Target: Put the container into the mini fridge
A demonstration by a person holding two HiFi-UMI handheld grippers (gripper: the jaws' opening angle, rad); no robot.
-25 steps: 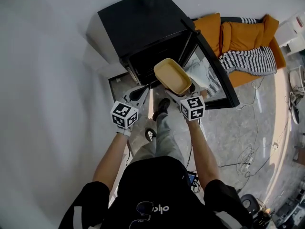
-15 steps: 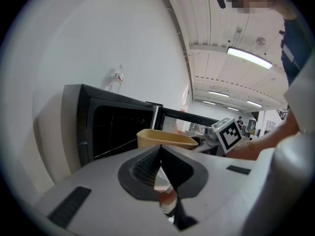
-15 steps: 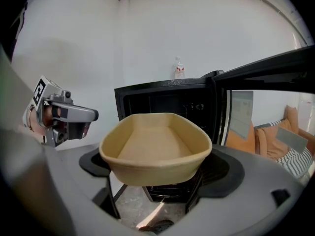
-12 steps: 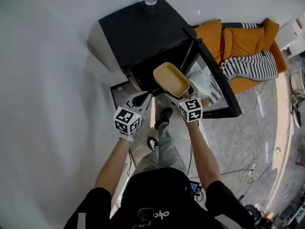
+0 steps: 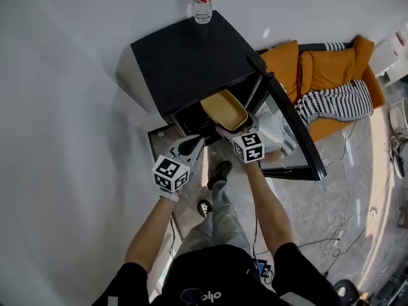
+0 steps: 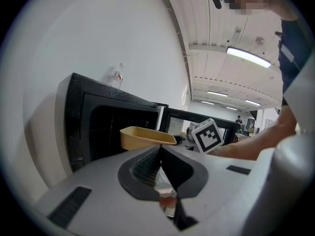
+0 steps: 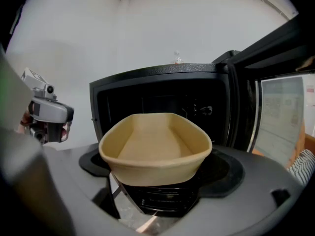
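Note:
The tan oval container (image 5: 224, 109) is empty and held level, with my right gripper (image 5: 224, 127) shut on its near wall. Its far end sits at the dark opening of the black mini fridge (image 5: 185, 50), just under the top edge. In the right gripper view the container (image 7: 155, 151) fills the middle, and the fridge's interior (image 7: 162, 104) lies straight behind it. My left gripper (image 5: 194, 141) hangs shut and empty to the left of the container, in front of the fridge's lower left. From the left gripper view the container (image 6: 145, 136) shows side-on beyond the closed jaws.
The fridge's glass door (image 5: 290, 123) stands swung open to the right. A water bottle (image 5: 202, 2) stands on the fridge's top at the back. An orange sofa (image 5: 319, 56) with a striped blanket (image 5: 331, 97) lies beyond the door. Cables (image 5: 335, 215) trail on the floor at the right. A white wall runs along the left.
My right gripper has carried the container forward, from in front of the fridge to its opening. The left gripper has also moved slightly forward.

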